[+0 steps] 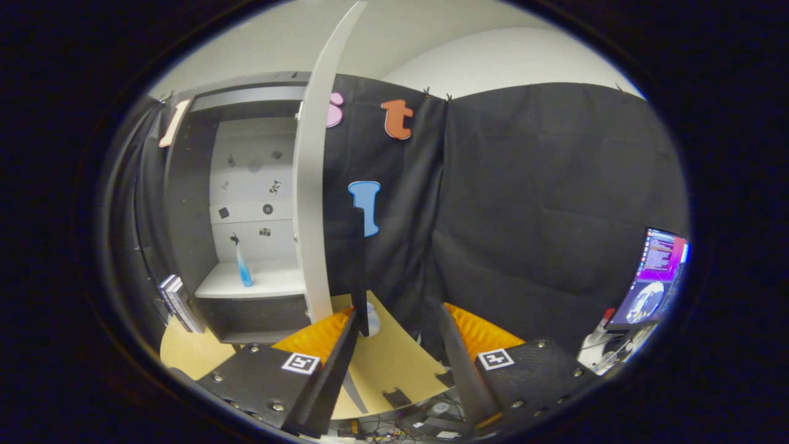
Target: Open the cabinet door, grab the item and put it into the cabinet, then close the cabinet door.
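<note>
The cabinet (pixel 185 203) stands open beyond my left finger, pale shelves inside. A blue spray bottle (pixel 242 266) stands upright on its lower shelf (pixel 271 285). The white cabinet door (pixel 313 203) is swung out towards me and I see it nearly edge-on. A dark vertical handle (pixel 357 265) runs down its right face, its lower end just above my left fingertip (pixel 352 320); I cannot tell whether they touch. My gripper (pixel 397 314) is open, nothing between the fingers, which hover over the tan table (pixel 400 364).
A small round white object (pixel 373 317) lies on the table by the handle's foot. Several books (pixel 179 303) lean left of the cabinet. To the right are a lit monitor (pixel 653 277) and a white bottle with a red cap (pixel 599 338). Cables lie below the table's edge.
</note>
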Demonstrator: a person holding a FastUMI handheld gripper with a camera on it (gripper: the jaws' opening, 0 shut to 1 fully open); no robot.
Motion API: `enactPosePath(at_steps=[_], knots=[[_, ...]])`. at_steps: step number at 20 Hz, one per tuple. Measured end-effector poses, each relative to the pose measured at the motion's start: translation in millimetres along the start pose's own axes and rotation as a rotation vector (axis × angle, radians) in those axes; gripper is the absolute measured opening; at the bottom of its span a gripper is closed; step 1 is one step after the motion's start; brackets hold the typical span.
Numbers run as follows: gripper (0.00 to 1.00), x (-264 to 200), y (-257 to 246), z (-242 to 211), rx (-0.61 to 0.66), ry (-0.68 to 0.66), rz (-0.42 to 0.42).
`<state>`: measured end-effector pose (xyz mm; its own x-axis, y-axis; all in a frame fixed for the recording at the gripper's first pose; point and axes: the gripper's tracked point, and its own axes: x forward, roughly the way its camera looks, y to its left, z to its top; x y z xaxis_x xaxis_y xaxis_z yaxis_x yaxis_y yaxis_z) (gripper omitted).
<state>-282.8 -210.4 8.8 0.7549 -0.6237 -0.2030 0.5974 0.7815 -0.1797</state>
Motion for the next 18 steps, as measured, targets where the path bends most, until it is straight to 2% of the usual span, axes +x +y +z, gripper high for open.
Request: enactPosePath(at_steps=[12, 18], knots=[[0.78, -10, 24, -3, 0.016, 0.013, 0.08], [0.78, -18, 44, -4, 0.02, 0.026, 0.181]])
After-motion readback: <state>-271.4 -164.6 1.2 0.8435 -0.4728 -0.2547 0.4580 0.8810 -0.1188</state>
